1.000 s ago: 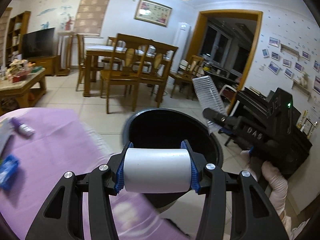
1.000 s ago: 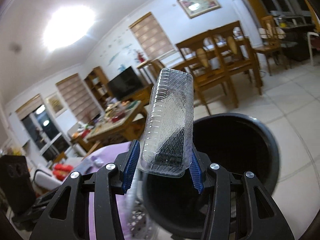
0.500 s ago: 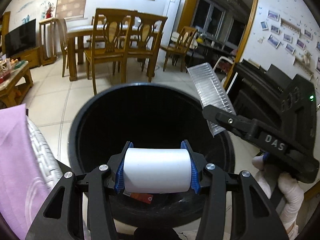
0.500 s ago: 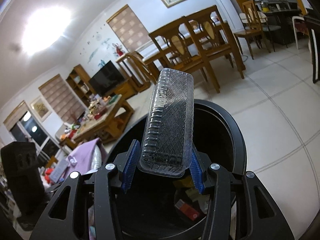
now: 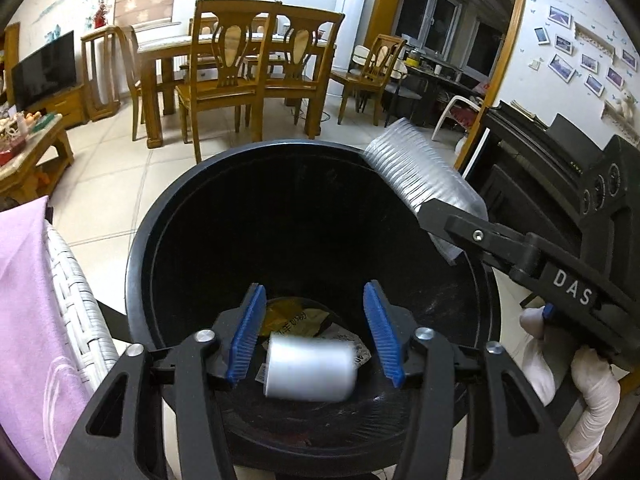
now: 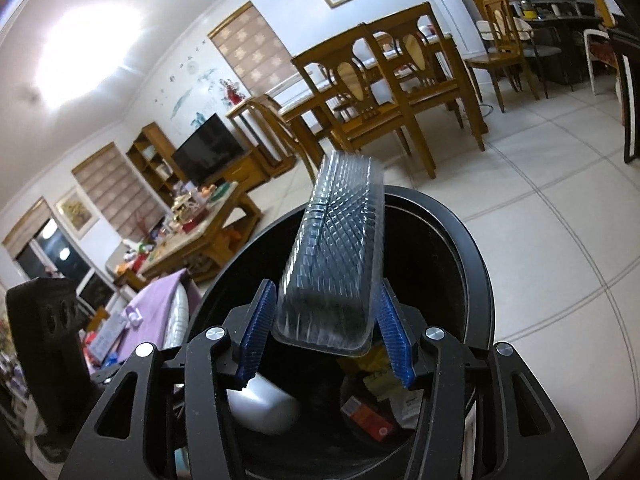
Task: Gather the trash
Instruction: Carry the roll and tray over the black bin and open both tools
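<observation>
bin [image 5: 144,264]: black, round, open top, on tiled floor. Both grippers sit over its mouth. Wrappers and a red box on the bottom.
cloth [image 5: 28,300]: purple, over a white wicker edge, just left of bin.
right gripper [image 6: 326,338]: blue pads spread. Tray sits between them; left pad is clear of it, and I can't tell if the right pad touches. Seen from the left camera at bin's right rim, gloved hand behind it.
left gripper [image 5: 314,336]: pads wide apart, pinching nothing.
tray [image 6: 336,256]: clear ribbed plastic, tilted up and forward over the rim, blurred.
roll [image 5: 310,368]: white cylinder, blurred, inside bin below the left pads, touching neither. From the right camera it shows low left in the bin.
</observation>
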`<control>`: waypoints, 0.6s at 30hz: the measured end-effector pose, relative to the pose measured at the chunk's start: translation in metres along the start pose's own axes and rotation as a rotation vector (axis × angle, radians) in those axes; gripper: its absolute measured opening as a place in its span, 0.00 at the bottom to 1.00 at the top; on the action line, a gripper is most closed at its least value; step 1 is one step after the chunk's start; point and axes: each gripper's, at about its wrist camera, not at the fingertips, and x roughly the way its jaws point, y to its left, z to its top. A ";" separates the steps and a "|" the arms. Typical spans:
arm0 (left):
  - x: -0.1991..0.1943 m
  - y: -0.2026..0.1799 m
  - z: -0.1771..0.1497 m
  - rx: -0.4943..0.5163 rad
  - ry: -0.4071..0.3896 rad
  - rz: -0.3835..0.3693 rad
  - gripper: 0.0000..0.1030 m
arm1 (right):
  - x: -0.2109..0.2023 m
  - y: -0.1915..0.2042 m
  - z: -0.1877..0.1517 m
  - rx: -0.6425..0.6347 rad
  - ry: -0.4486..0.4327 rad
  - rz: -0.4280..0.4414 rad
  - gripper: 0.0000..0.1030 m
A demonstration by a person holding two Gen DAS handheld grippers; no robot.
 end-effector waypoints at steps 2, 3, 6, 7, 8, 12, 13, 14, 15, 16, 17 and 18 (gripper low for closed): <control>-0.004 0.001 0.001 -0.005 -0.023 0.020 0.77 | 0.000 0.001 0.001 0.003 -0.006 0.001 0.61; -0.007 0.002 0.001 -0.006 -0.035 0.023 0.77 | -0.001 0.000 0.001 0.007 -0.009 0.001 0.69; -0.014 0.003 0.001 -0.001 -0.048 0.042 0.86 | -0.004 0.001 0.001 0.018 -0.026 0.012 0.72; -0.016 0.004 0.000 0.003 -0.058 0.055 0.93 | -0.005 0.000 0.002 0.019 -0.028 0.015 0.73; -0.021 0.005 -0.002 0.009 -0.076 0.075 0.94 | -0.006 0.001 0.001 0.020 -0.032 0.017 0.77; -0.038 0.011 -0.005 0.001 -0.098 0.094 0.94 | -0.007 0.003 0.001 0.018 -0.038 0.032 0.81; -0.042 0.014 -0.005 -0.002 -0.104 0.098 0.94 | -0.006 0.007 0.000 0.014 -0.038 0.037 0.82; -0.050 0.019 -0.007 -0.007 -0.116 0.106 0.95 | -0.005 0.010 -0.001 0.009 -0.036 0.040 0.83; -0.056 0.022 -0.008 -0.011 -0.124 0.113 0.95 | -0.005 0.012 -0.001 0.003 -0.034 0.044 0.86; -0.062 0.028 -0.010 -0.019 -0.131 0.121 0.95 | -0.004 0.016 -0.001 -0.004 -0.033 0.049 0.87; -0.068 0.033 -0.011 -0.027 -0.139 0.129 0.95 | -0.003 0.020 -0.001 -0.015 -0.032 0.057 0.88; -0.074 0.040 -0.012 -0.034 -0.147 0.136 0.95 | -0.001 0.027 -0.003 -0.028 -0.028 0.064 0.88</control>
